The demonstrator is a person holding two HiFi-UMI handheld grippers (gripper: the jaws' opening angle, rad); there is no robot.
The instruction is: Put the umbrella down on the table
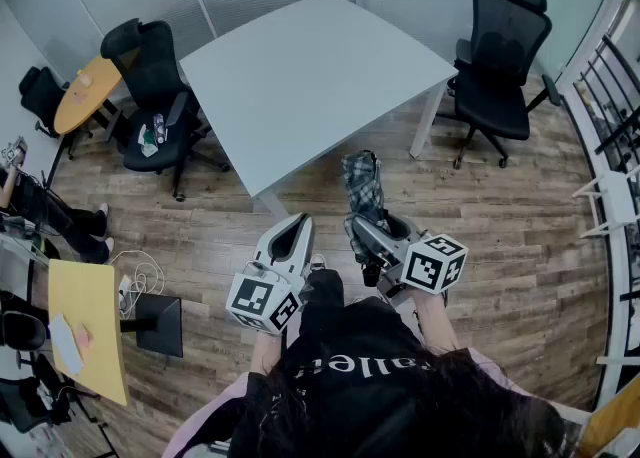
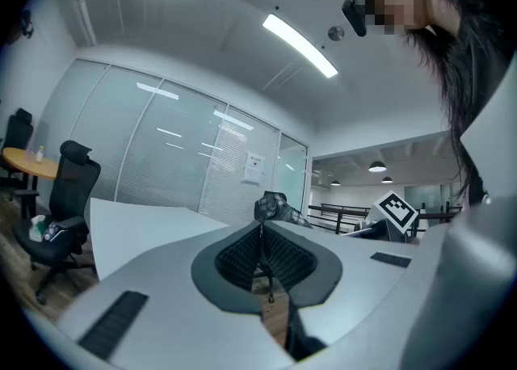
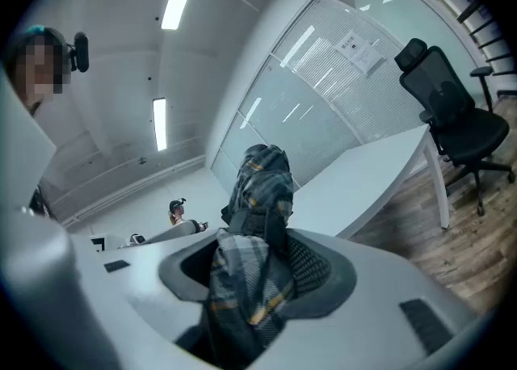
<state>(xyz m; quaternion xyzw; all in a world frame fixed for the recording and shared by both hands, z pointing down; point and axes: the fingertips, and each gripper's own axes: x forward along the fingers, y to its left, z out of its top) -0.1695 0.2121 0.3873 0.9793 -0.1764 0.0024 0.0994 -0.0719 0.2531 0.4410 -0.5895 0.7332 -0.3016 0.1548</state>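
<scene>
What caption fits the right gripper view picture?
Right tool grips a folded plaid umbrella, with the white table beyond it.

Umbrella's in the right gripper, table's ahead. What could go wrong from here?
1. The right gripper holds the umbrella alone, by soft folded fabric; it might slip. The left gripper is shut and empty.
2. The umbrella appears to be over the floor, short of the table; an early release would likely drop it there.

The table top is open from its near corner; the left chair and the right chair flank it.
</scene>
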